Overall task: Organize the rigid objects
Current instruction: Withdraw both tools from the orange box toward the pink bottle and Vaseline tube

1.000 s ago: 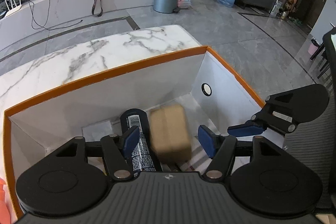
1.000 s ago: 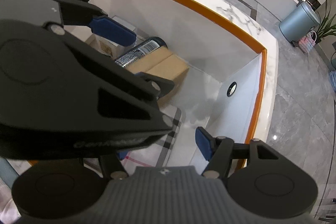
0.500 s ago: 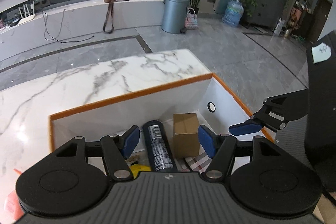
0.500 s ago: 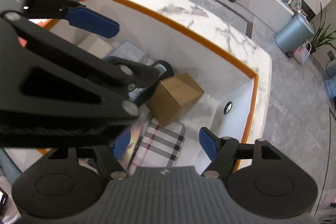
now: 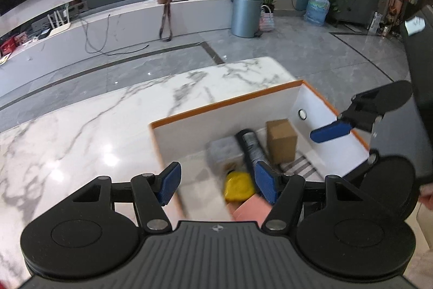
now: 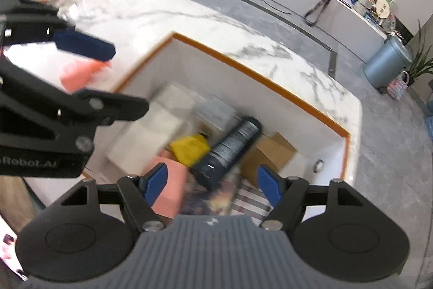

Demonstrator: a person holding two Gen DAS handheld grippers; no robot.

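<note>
A white bin with an orange rim (image 5: 224,104) (image 6: 243,64) stands on the marble table. Inside lie a brown cardboard box (image 5: 281,142) (image 6: 273,153), a black can (image 5: 253,148) (image 6: 230,148), a yellow object (image 5: 239,186) (image 6: 190,148), a grey box (image 5: 223,153) and a pink box (image 6: 170,188). My left gripper (image 5: 218,186) hangs open above the bin's left edge, holding nothing. Over the bin's near side my right gripper (image 6: 212,186) is open and empty too. Its blue pad (image 5: 330,130) shows at the right of the left wrist view.
A striped case (image 6: 251,202) and a white box (image 6: 154,126) also lie in the bin. A pink item (image 6: 78,75) sits on the table left of the bin. The marble top (image 5: 108,132) stretches leftward. A grey waste bin (image 5: 245,14) stands on the floor beyond.
Both grippers have lifted up and back out of the bin, the left one swinging leftward. The brown box stays beside the can. The right gripper's jaws have widened.
</note>
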